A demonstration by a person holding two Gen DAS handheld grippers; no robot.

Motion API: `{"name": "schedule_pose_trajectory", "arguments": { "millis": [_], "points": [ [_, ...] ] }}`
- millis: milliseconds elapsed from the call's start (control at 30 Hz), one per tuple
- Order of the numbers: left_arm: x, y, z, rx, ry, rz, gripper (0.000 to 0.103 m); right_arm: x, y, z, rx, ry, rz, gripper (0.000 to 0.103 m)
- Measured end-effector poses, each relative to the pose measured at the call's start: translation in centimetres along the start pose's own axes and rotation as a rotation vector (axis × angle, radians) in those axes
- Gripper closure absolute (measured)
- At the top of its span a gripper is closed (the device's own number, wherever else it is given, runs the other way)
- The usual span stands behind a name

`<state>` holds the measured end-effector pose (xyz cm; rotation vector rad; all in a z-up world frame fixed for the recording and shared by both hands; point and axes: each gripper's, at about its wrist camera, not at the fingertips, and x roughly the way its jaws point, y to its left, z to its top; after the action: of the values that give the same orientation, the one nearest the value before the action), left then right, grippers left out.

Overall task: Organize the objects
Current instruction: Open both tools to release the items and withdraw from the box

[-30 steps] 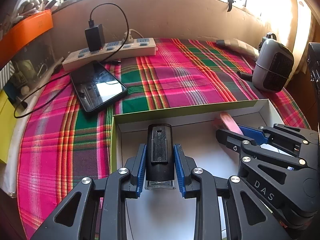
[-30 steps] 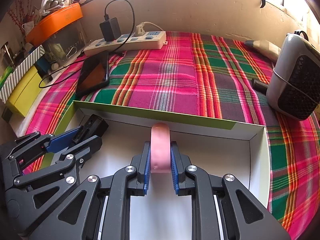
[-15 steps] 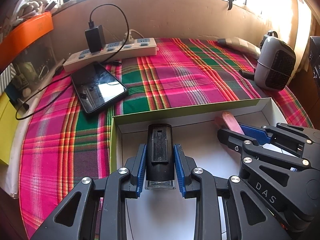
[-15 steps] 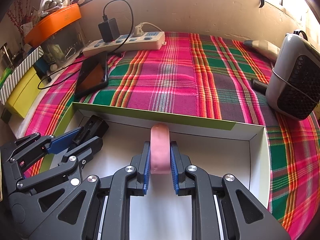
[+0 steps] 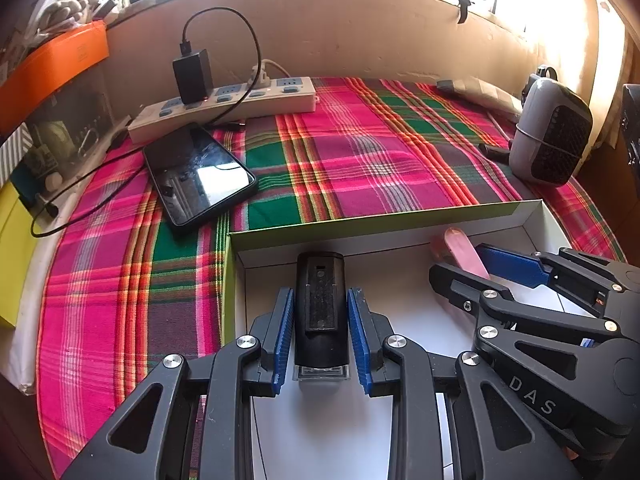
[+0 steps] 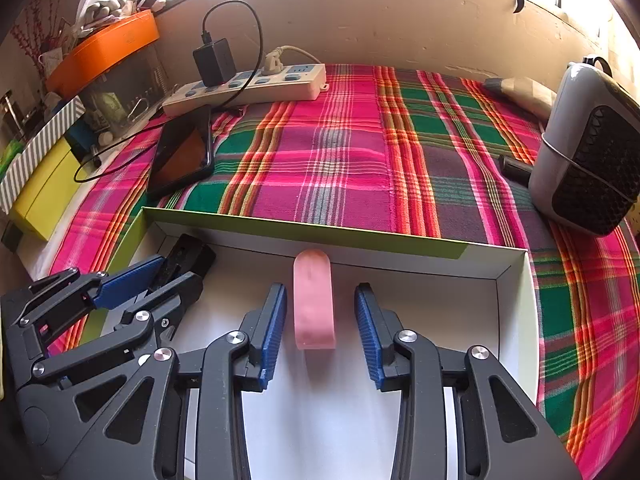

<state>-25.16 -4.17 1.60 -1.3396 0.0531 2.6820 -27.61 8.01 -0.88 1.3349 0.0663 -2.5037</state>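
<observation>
A shallow white box with a green rim (image 5: pixel 360 222) (image 6: pixel 320 228) lies on the plaid cloth. My left gripper (image 5: pixel 320 312) has its blue pads slightly apart on either side of a black oblong device (image 5: pixel 320 304) resting in the box's left part; small gaps show at both sides. My right gripper (image 6: pixel 320 308) is open, its pads well clear of a pink eraser-like block (image 6: pixel 313 300) lying on the box floor. The pink block (image 5: pixel 460 250) and the right gripper also show in the left wrist view; the left gripper (image 6: pixel 160 276) shows in the right wrist view.
A phone (image 5: pixel 198 178) lies on the cloth behind the box at left, with a power strip (image 5: pixel 224 108) and black charger (image 5: pixel 192 74) beyond. A grey heater (image 6: pixel 588 152) stands at right. Orange and yellow boxes (image 6: pixel 104 48) line the left edge.
My right gripper has opened and let go of the pink block, which now lies in the box. My left gripper's pads have eased apart from the black device.
</observation>
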Motion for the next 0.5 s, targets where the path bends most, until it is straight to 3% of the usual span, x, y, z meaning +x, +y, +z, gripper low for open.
{"name": "schedule_pose_trajectory", "arguments": {
  "millis": [267,500],
  "points": [
    [-0.9,0.2,-0.4,-0.018,-0.007,0.004,0.076,-0.5,-0.3,-0.3,0.017,0.001,0.006,0.055],
    [-2.4,0.1,-1.0,-0.021,-0.024,0.014,0.074,-1.8,0.0,-0.8,0.008,-0.038,-0.017,0.053]
  ]
}}
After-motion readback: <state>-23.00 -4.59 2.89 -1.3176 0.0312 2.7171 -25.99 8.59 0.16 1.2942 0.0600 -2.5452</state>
